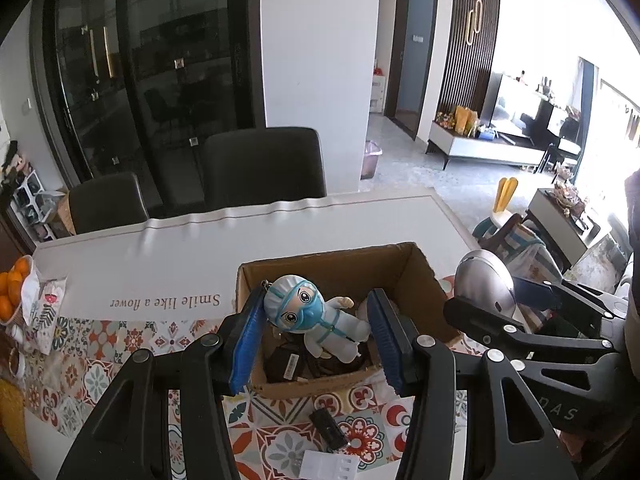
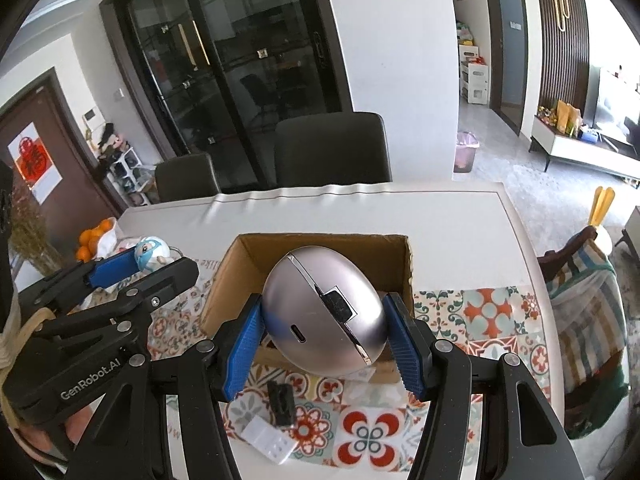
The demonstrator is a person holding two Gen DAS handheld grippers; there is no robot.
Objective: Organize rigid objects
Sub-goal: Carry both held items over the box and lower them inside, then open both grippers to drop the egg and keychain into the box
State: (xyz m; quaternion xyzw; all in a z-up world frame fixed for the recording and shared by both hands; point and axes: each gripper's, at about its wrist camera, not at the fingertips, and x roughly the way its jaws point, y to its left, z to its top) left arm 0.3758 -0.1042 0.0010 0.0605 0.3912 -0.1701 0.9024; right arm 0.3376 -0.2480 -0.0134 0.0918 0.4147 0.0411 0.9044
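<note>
An open cardboard box [image 1: 416, 276] stands on the table; it also shows in the right wrist view [image 2: 224, 280]. My left gripper [image 1: 316, 336] holds a small doll in white suit and blue mask [image 1: 316, 320] over the box, above dark items inside. My right gripper [image 2: 324, 340] is shut on a silver egg-shaped device [image 2: 320, 308] above the box's front edge. That device shows right of the box in the left wrist view [image 1: 486, 284]. The doll's head shows in the right wrist view [image 2: 150, 254].
A small black part [image 1: 330, 430] and a white plastic piece [image 1: 328, 466] lie on the patterned cloth [image 1: 100, 360] in front of the box. Oranges [image 1: 12, 288] sit at the table's left end. Two dark chairs [image 1: 260, 168] stand behind the table.
</note>
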